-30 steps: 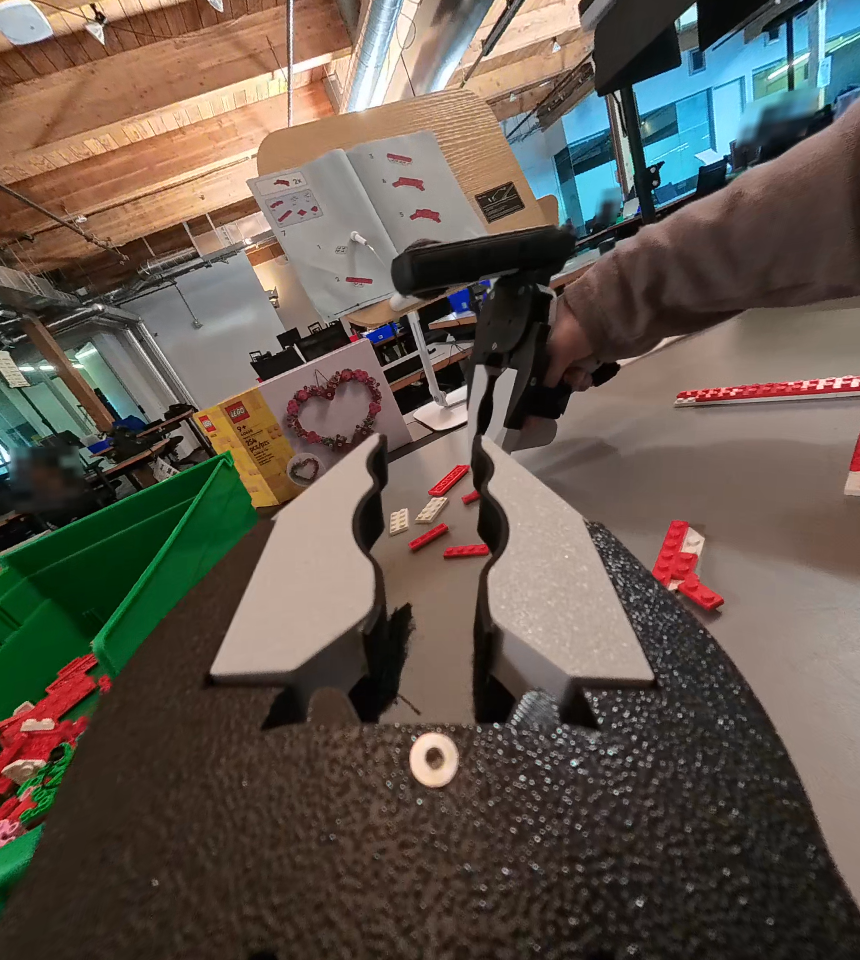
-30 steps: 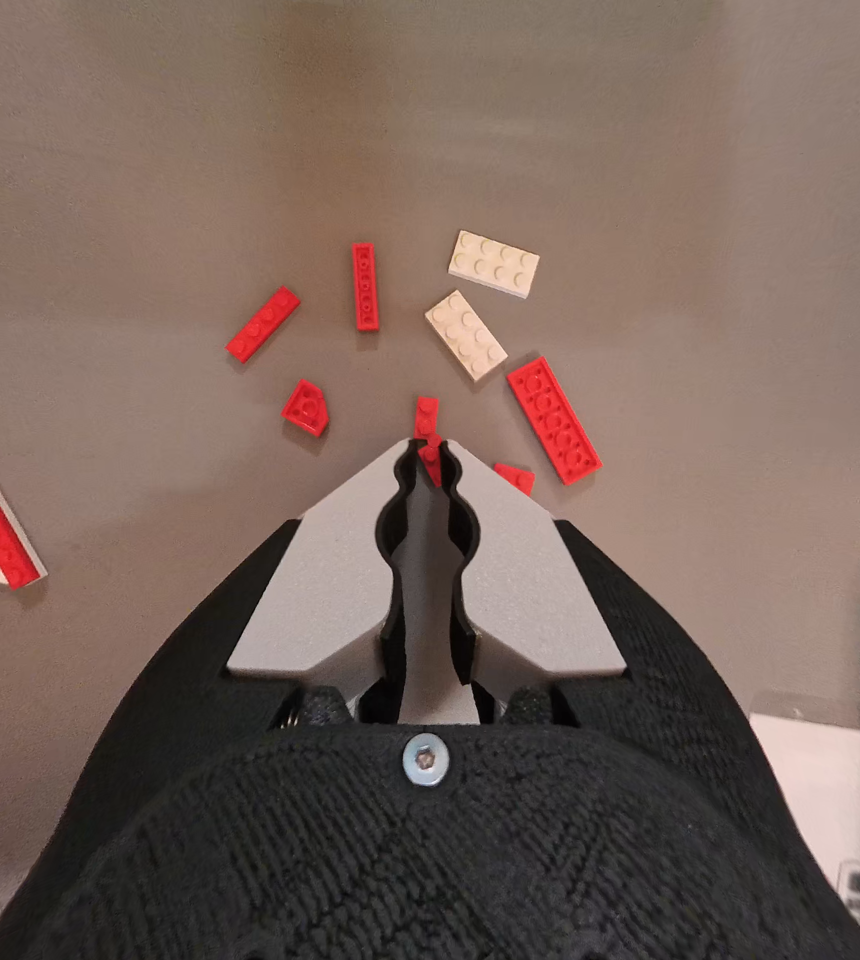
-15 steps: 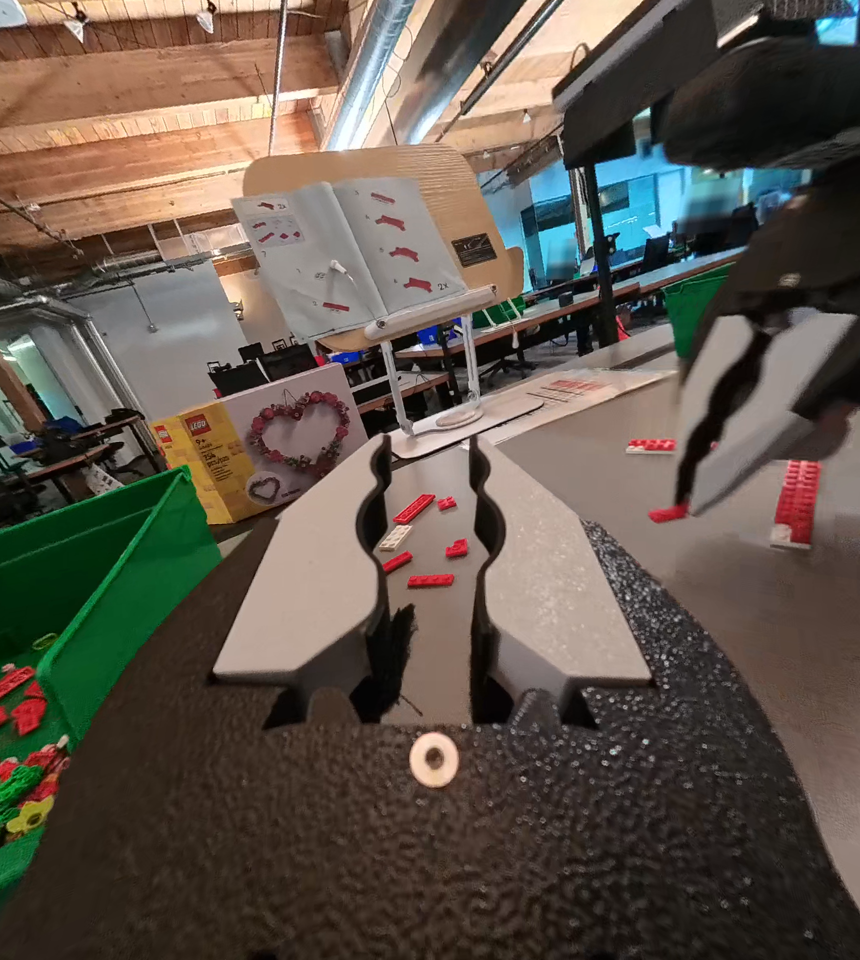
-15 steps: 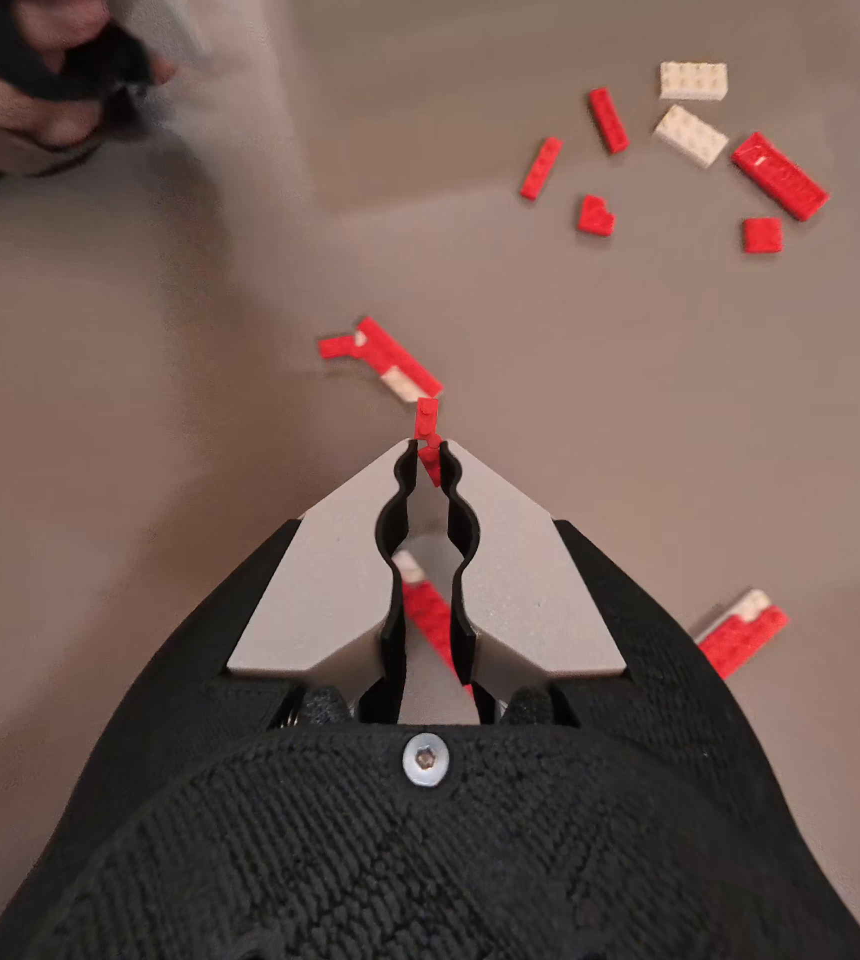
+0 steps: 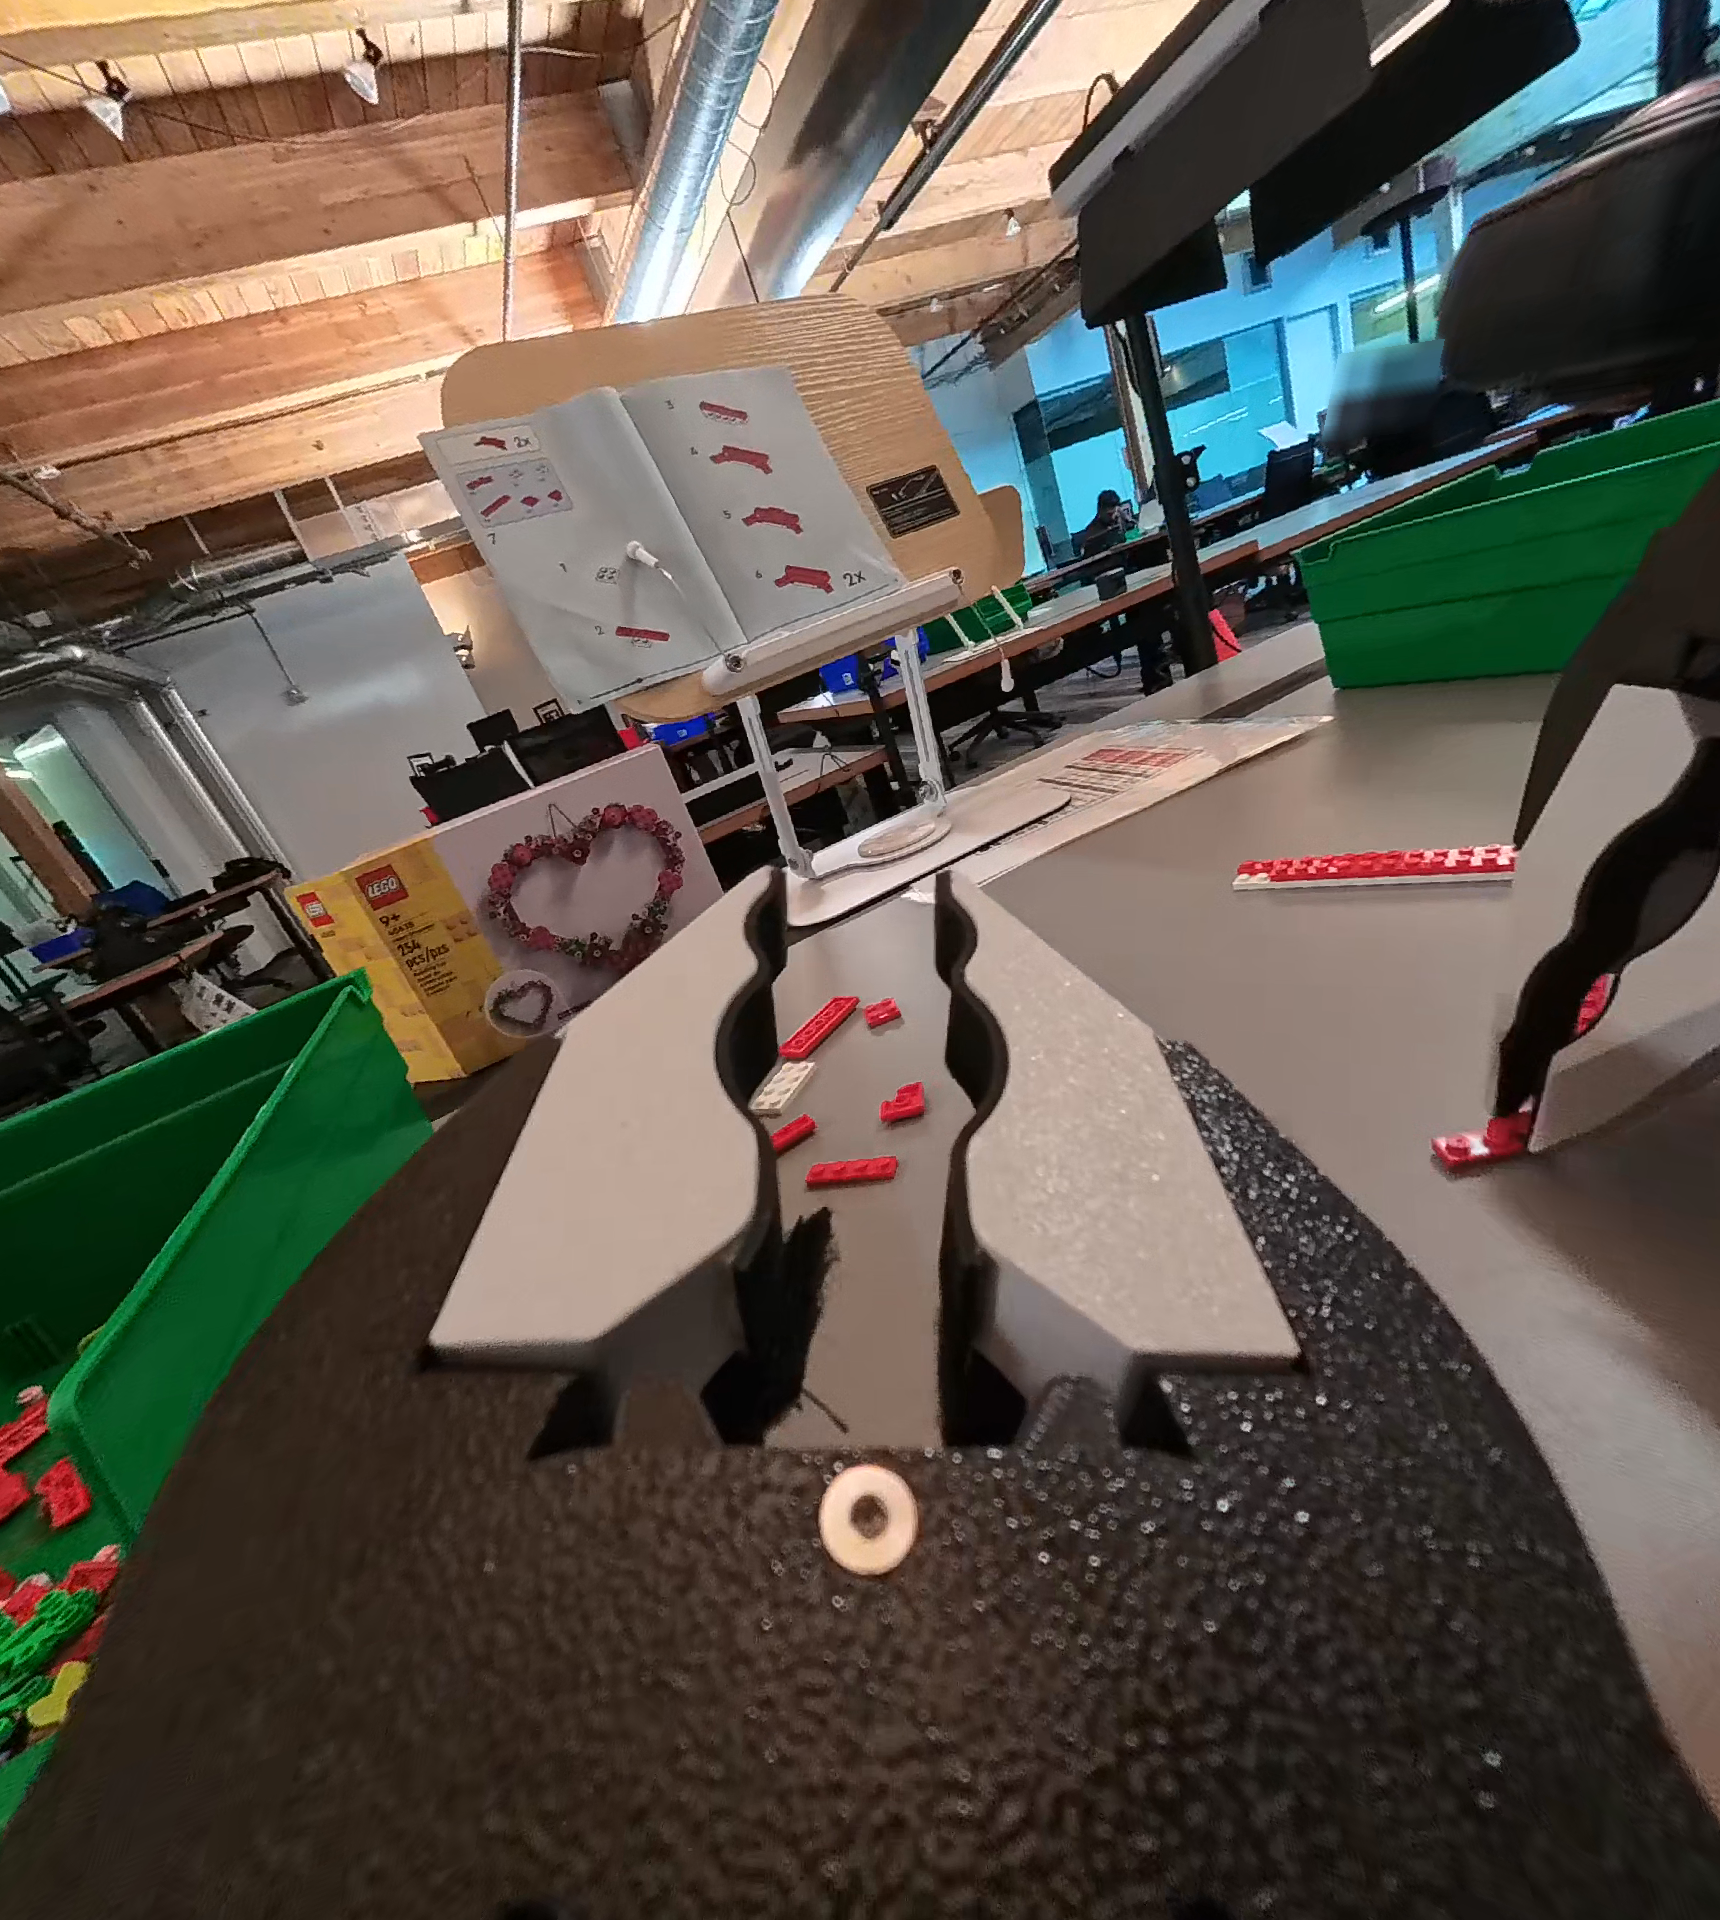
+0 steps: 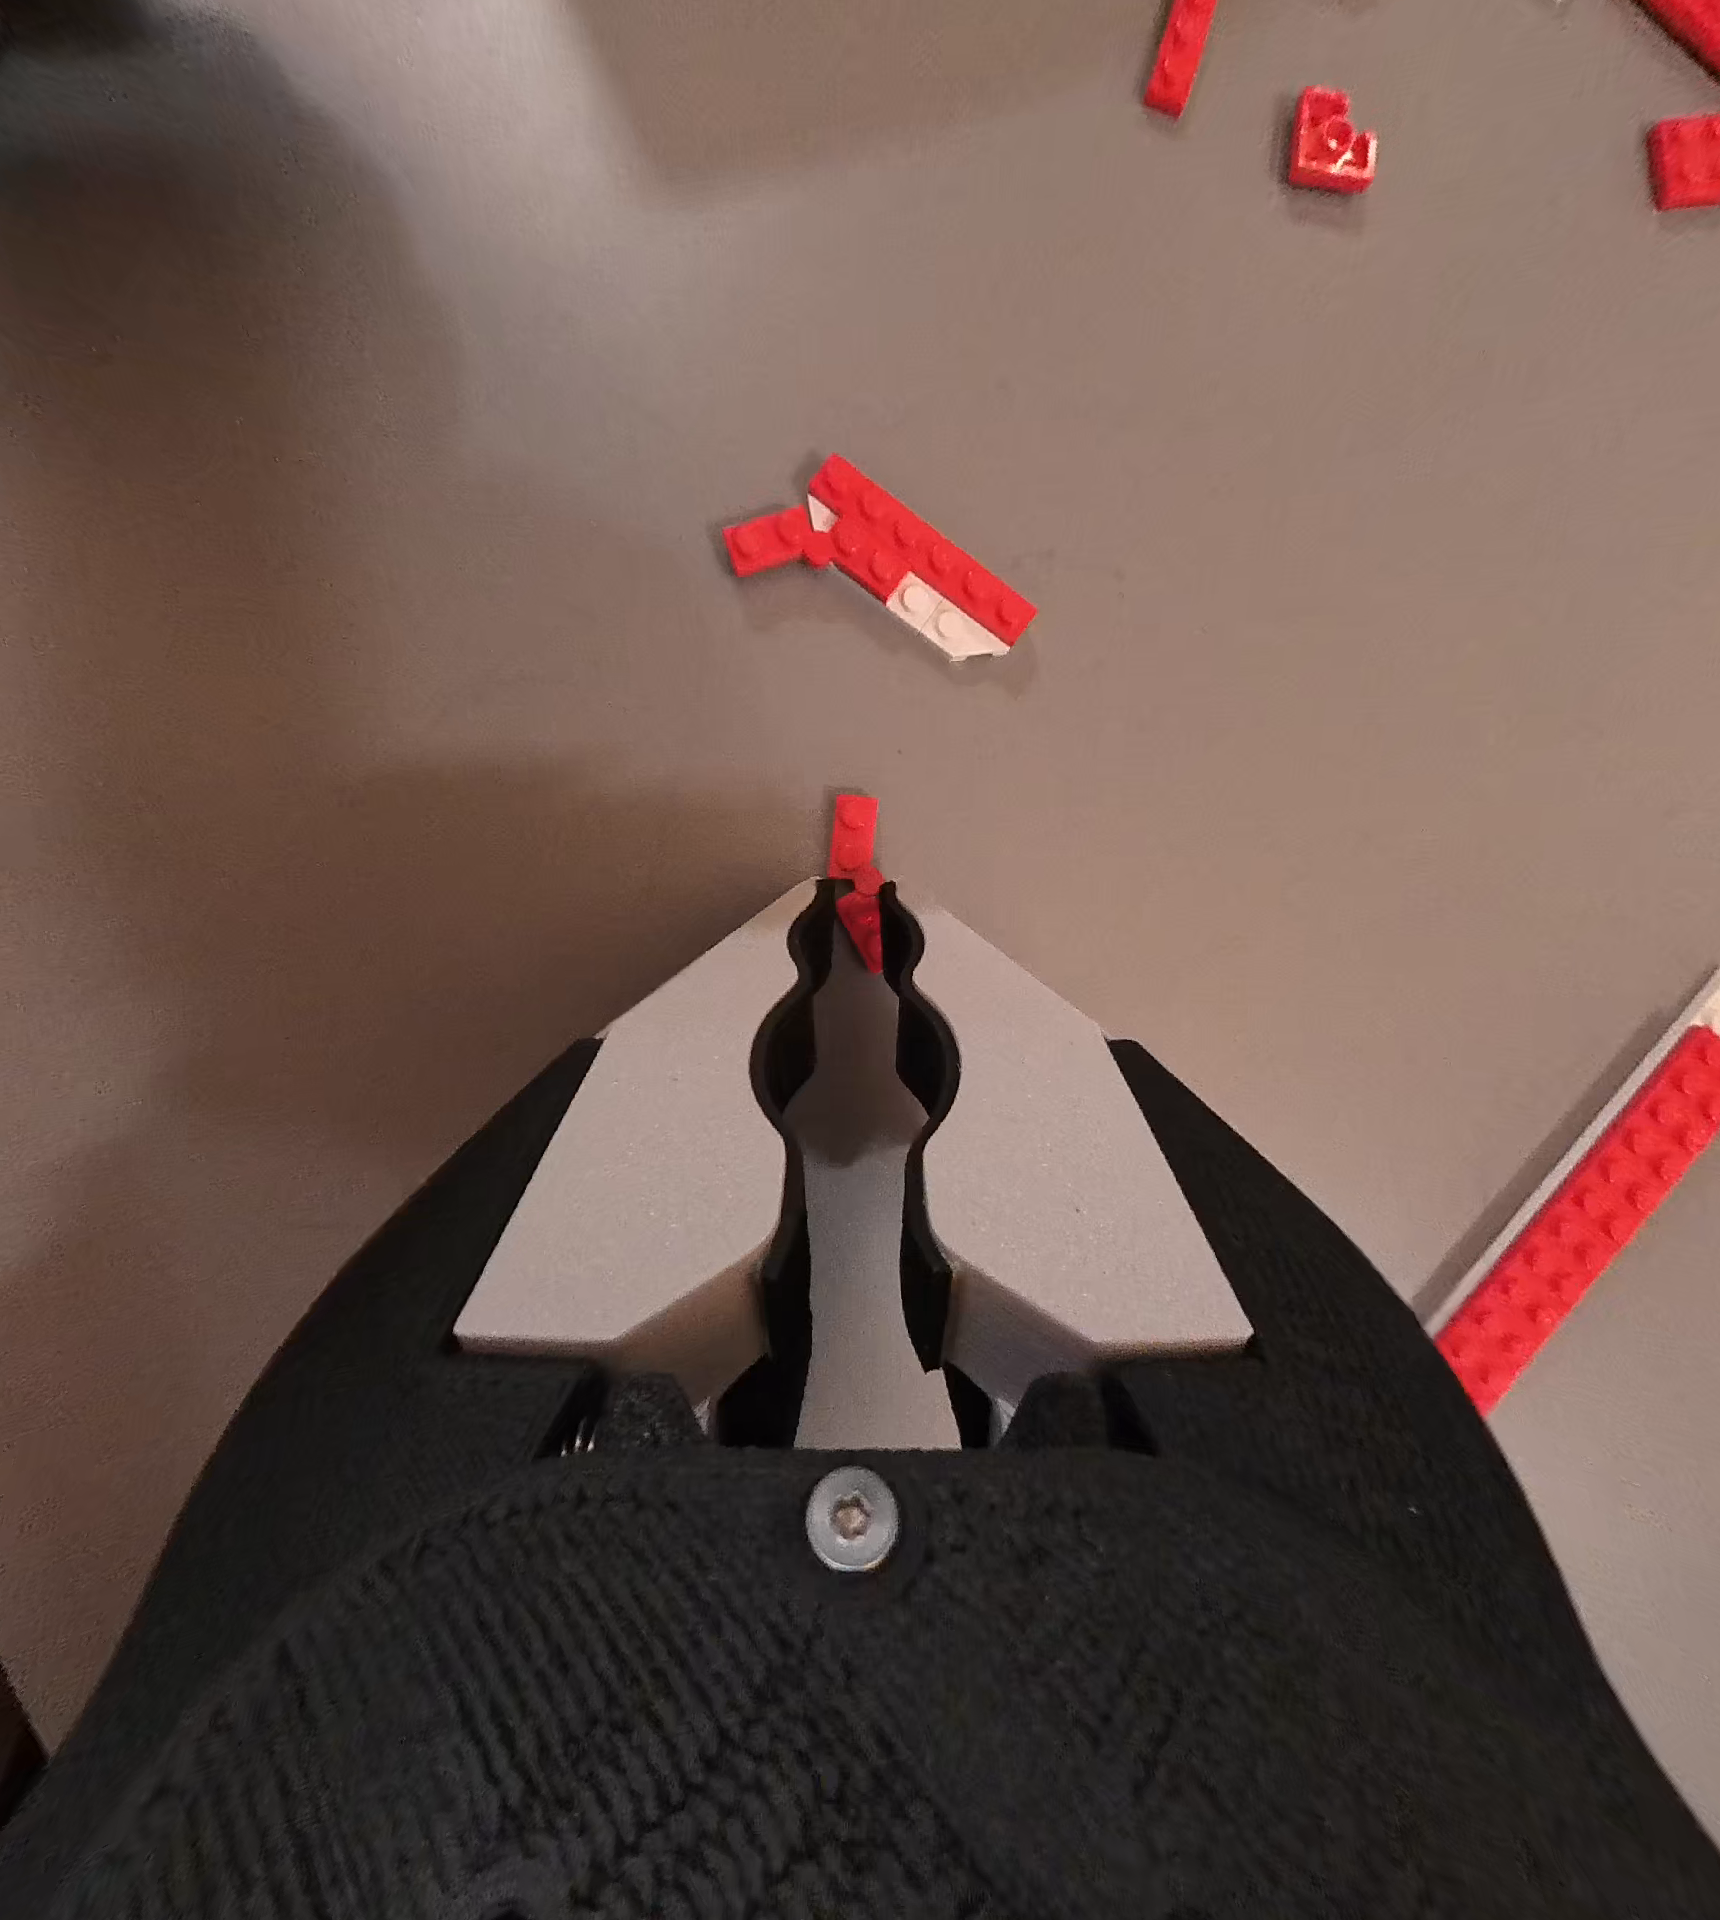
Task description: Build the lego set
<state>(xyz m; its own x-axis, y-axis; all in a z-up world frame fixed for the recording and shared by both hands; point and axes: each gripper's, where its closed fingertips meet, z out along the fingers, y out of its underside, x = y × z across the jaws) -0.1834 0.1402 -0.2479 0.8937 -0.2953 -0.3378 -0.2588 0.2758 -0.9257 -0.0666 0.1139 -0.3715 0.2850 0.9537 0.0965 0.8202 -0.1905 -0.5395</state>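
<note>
the right gripper [image 6: 854, 885] pinched a thin studded red plate [image 6: 854, 837] near the red-and-white assembly [image 6: 882, 556] on the matte grey table [image 6: 1251, 520]. only the left view showed the left gripper [image 5: 858, 899] gaping, empty, before the booklet [image 5: 664, 530].

Open-plan office: desks [image 5: 1126, 613], exposed beams [image 5: 212, 249]
</note>
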